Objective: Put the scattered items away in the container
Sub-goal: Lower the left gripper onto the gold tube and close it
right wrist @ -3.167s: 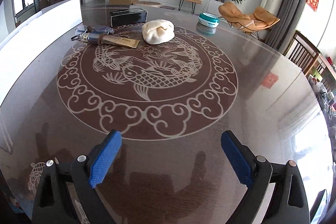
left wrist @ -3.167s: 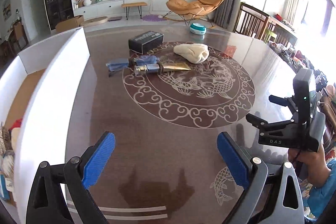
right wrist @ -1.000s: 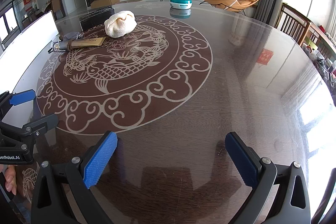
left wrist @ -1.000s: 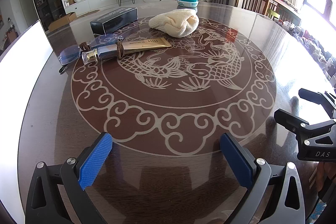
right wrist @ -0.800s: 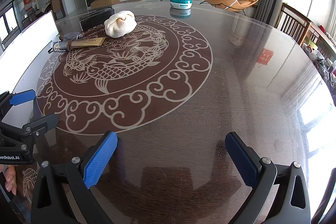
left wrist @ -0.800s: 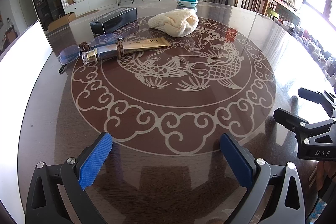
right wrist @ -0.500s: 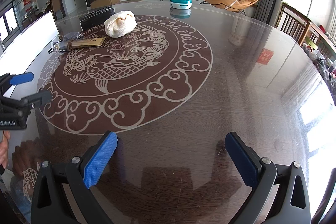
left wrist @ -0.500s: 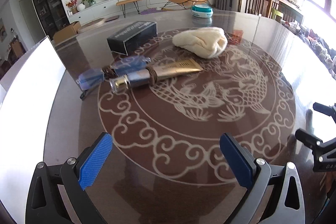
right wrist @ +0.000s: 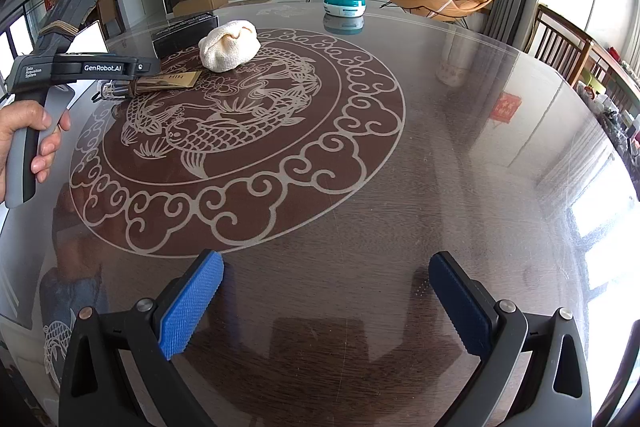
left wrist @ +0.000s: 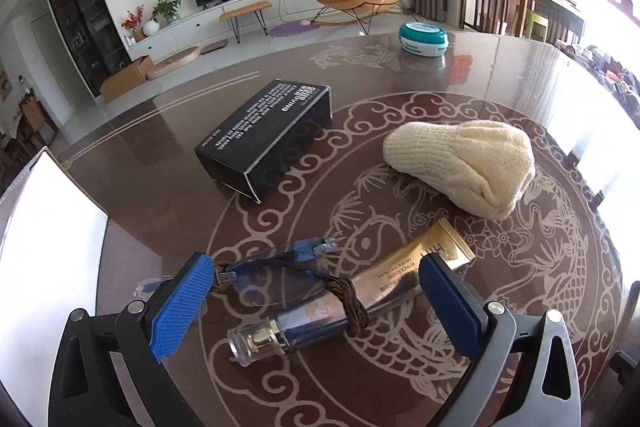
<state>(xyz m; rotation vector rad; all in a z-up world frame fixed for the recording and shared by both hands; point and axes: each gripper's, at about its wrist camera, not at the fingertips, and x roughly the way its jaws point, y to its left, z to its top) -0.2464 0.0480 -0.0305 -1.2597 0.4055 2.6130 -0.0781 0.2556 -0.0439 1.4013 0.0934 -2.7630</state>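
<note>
My left gripper [left wrist: 316,297] is open, its blue pads on either side of a gold and blue cosmetic tube [left wrist: 348,303] with a brown hair tie [left wrist: 352,301] around it. Blue glasses [left wrist: 280,259] lie just behind the tube. A black box [left wrist: 266,137] and a cream knit hat [left wrist: 464,167] lie farther back. The white container wall [left wrist: 44,259] is at the left. My right gripper [right wrist: 326,301] is open and empty over bare table. In its view the left gripper body [right wrist: 76,67] hovers over the tube [right wrist: 168,83], near the hat [right wrist: 230,45].
A teal round tin [left wrist: 423,38] stands at the far side of the round glass-topped table [right wrist: 440,167]. Wooden chairs [right wrist: 560,39] stand at the right. The living room with a TV lies beyond.
My left gripper has moved forward and down across the table to the tube, which now lies between its open pads. The right gripper has stayed still.
</note>
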